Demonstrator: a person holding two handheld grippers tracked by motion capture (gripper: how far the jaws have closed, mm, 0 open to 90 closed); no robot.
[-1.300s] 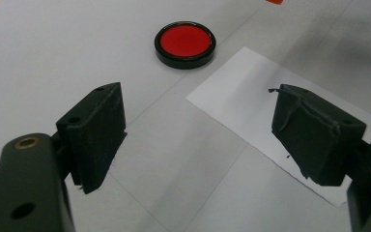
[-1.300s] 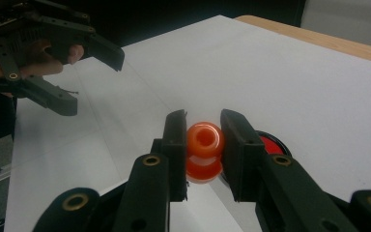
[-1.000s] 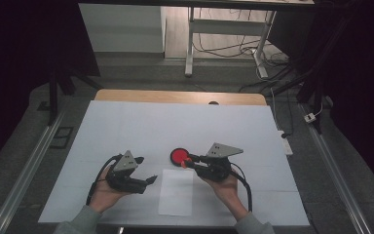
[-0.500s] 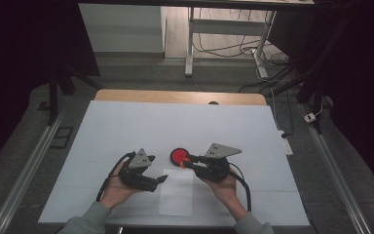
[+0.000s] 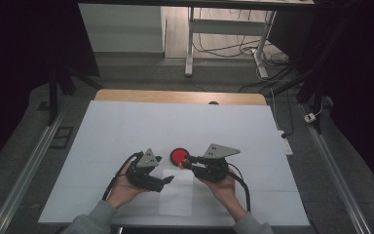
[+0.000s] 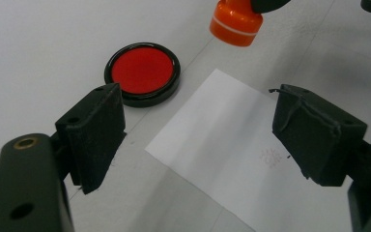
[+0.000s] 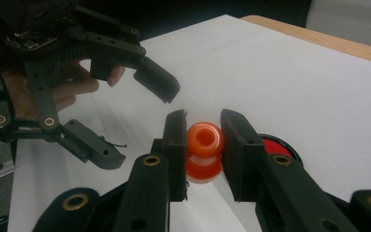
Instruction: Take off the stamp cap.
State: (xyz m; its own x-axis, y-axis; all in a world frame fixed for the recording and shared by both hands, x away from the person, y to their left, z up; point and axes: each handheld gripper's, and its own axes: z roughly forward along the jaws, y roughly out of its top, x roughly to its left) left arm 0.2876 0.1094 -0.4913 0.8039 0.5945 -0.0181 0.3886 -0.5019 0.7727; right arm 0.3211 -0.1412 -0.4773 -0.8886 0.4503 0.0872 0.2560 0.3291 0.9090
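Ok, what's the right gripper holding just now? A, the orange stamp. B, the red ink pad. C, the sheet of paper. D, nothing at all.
A: in the right gripper view the right gripper has its jaws pressed on both sides of the orange stamp, while the ink pad and the paper lie free on the table.

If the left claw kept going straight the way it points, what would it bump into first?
Probably the white paper sheet lying between its open jaws; the left claw points down at it. The red ink pad lies further on.
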